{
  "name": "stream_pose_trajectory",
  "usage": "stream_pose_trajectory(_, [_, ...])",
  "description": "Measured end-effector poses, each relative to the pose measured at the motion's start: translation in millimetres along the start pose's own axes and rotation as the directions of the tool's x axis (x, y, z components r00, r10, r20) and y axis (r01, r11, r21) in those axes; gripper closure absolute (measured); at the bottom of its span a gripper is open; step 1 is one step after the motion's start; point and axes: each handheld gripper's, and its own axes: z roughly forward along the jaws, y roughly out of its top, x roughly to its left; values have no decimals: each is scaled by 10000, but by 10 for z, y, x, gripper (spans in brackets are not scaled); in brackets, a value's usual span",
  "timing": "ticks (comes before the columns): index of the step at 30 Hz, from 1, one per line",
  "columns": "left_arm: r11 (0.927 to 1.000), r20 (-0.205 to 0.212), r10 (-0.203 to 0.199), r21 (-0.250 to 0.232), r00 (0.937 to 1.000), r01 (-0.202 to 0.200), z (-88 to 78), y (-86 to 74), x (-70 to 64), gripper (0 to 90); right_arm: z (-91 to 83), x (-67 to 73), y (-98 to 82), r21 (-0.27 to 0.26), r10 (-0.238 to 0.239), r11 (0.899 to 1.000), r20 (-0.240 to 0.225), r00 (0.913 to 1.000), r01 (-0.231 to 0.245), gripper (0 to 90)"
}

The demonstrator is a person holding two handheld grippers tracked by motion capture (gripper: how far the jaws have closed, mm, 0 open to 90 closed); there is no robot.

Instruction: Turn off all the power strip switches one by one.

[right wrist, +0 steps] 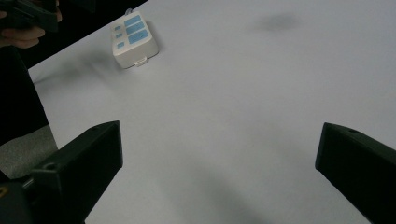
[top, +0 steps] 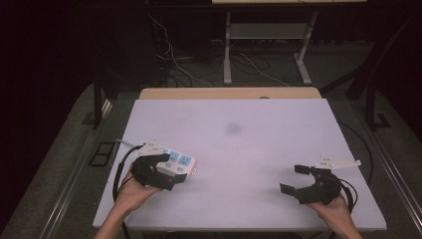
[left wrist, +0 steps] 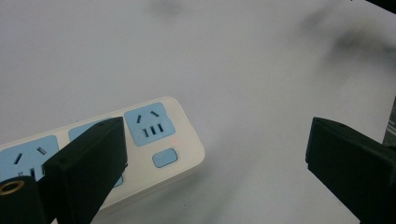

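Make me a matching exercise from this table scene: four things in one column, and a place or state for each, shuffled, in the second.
Things:
1. power strip
2. left gripper
3. right gripper
4. grey smudge

Places or states:
A. open, over bare table at the right
B. lying flat at the table's left, white with blue sockets
C. on the table's middle, farther back
D. open, right at the power strip

Pairs: 1-B, 2-D, 3-A, 4-C

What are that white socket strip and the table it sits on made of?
The power strip looks like moulded plastic: a smooth cream-white shell with rounded corners and matte light-blue socket faces and button. The table top seems a pale matte sheet, perhaps laminate or a mat, with a faint dark smudge; a wood-coloured edge shows along its far side. Neither can be told for certain.
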Motion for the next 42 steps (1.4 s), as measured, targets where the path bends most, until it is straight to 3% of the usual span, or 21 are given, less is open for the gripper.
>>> stream_pose_trajectory(11, [9989, 65, 111, 451, 9999, -114, 37, 72, 78, 67, 7, 2, -1, 49, -13, 10000, -18, 10000, 13, 5])
stream_pose_trajectory(20, [9963, -15, 185, 836, 9998, -183, 74, 141, 172, 173, 17, 7, -4, 115, -41, 9999, -37, 10000, 41, 5])
stream_pose_trajectory(31, [9912, -196, 284, 1299, 9994, -257, 132, 183, 239, 458, 20, 7, -4, 133, -50, 9999, -36, 10000, 51, 5])
stream_pose_trajectory(33, [9889, -183, 312, 1457, 9993, -282, 143, 190, 246, 478, 20, 8, -4, 140, -45, 9999, -34, 10000, 45, 5])
stream_pose_trajectory(42, [9800, -154, 335, 1967, 9993, -298, 222, 183, 261, 719, 23, 9, -6, 160, -83, 9998, -44, 10000, 84, 5])
